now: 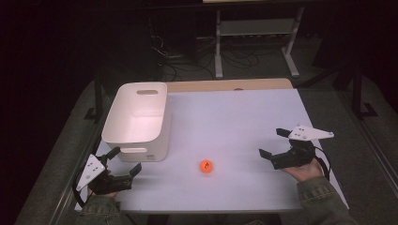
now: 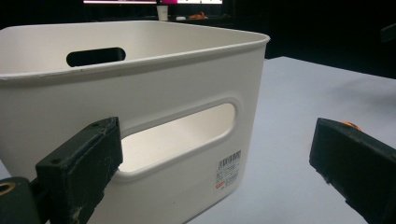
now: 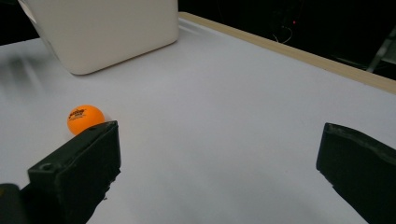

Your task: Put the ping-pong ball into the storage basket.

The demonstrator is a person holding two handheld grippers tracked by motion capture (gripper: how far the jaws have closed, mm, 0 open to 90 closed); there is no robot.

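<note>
An orange ball lies on the white table near its front middle. My left gripper is open at the front left, just in front of the white bin, with nothing between its fingers. In the left gripper view the bin's handle wall fills the space between the jaws of the gripper, and a sliver of the ball peeks over the right jaw. My right gripper is open at the right, apart from the ball. In the right gripper view the ball sits just beyond the left jaw of that gripper.
The bin looks empty and stands at the table's left side. A wooden strip runs along the far edge. Beyond it are a metal stand and cables on a dark floor.
</note>
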